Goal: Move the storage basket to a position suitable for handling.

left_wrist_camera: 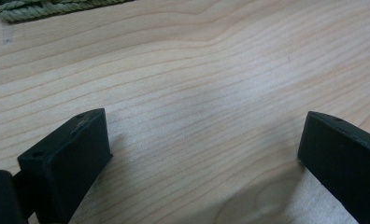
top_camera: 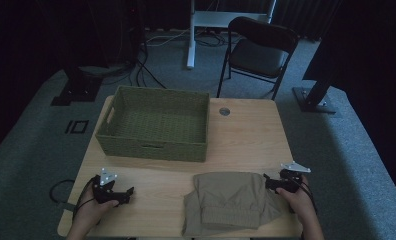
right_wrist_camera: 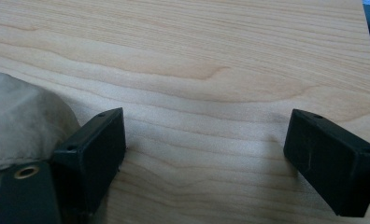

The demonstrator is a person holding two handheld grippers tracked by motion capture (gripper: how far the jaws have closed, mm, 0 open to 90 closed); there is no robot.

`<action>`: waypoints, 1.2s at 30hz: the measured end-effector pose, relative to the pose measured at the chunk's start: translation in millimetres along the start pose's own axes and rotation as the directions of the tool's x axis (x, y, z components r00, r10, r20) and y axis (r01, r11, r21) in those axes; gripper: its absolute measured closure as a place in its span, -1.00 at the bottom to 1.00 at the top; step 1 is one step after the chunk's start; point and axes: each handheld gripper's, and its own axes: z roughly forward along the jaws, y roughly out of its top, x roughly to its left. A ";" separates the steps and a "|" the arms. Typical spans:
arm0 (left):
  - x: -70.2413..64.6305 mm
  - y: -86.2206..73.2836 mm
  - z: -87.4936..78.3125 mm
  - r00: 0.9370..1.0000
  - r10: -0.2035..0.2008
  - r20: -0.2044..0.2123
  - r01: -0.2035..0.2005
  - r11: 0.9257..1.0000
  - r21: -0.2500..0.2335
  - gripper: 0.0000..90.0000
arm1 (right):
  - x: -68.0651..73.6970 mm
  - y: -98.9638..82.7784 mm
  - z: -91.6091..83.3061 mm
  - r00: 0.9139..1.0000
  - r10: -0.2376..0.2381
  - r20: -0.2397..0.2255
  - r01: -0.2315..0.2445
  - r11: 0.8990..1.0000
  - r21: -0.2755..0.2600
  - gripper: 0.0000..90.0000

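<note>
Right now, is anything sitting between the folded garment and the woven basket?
Nothing visible does. Bare table lies between the folded garment and the woven basket; both tools, left and right, flank the garment, open.

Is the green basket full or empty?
Empty. The high view looks down into the basket and shows just its bare woven bottom. The folded cloth lies outside it, on the table.

The high view is dim and bluish, the room beyond the desk [top_camera: 246,135] falling to near black, with soft detail and mild grain. Both gripper views are far brighter, evenly lit, the wood grain sharp mid-frame. The black jaws at the bottom edge look slightly soft and cast faint, diffuse shadows.
</note>
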 end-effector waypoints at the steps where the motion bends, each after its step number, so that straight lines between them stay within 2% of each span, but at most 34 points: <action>1: 0.6 0.1 0.3 1.000 0.002 0.004 -0.002 1.000 -0.001 -0.93 | 0.1 0.0 -0.1 1.000 -0.001 0.000 0.001 1.000 0.000 -0.72; 3: 1.5 0.1 0.2 1.000 0.008 0.010 -0.008 1.000 -0.001 -0.93 | 0.6 0.1 0.0 1.000 0.003 0.003 -0.003 1.000 -0.001 -0.71; 8: 8.1 0.0 -1.4 0.999 -0.019 0.048 0.019 1.000 -0.013 -0.93 | -0.5 2.1 1.7 1.000 0.009 0.013 -0.009 1.000 -0.006 -0.68; 12: 14.0 2.2 -3.2 0.999 -0.009 0.042 0.009 1.000 0.006 -0.93 | 0.7 11.6 5.6 1.000 0.003 0.017 -0.003 1.000 -0.001 -0.68; 14: 17.6 4.4 -4.0 0.999 -0.013 0.045 0.013 1.000 0.005 -0.93 | 1.9 18.8 6.4 1.000 0.010 0.014 -0.010 1.000 -0.010 -0.69; 22: 27.2 16.3 -9.8 0.997 -0.018 0.072 0.019 1.000 -0.018 -0.93 | 9.0 53.3 5.4 0.999 -0.031 0.014 0.031 0.998 -0.047 -0.69; 27: 36.9 24.9 -15.1 0.996 -0.037 0.079 0.040 0.998 -0.042 -0.93 | 15.5 71.6 4.2 1.000 -0.029 -0.002 0.028 0.997 -0.074 -0.69; 32: 45.4 36.8 -23.2 0.997 -0.032 0.067 0.036 0.997 -0.066 -0.93 | 25.5 87.6 2.9 0.998 -0.054 -0.013 0.053 0.994 -0.094 -0.69; 35: 50.6 45.2 -28.7 0.998 -0.035 0.060 0.040 0.995 -0.088 -0.93 | 33.6 96.7 1.3 0.997 -0.064 -0.037 0.059 0.992 -0.111 -0.69; 36: 52.7 48.1 -30.3 0.997 -0.047 0.059 0.053 0.994 -0.097 -0.93 | 36.9 99.7 0.7 0.997 -0.064 -0.046 0.059 0.991 -0.117 -0.69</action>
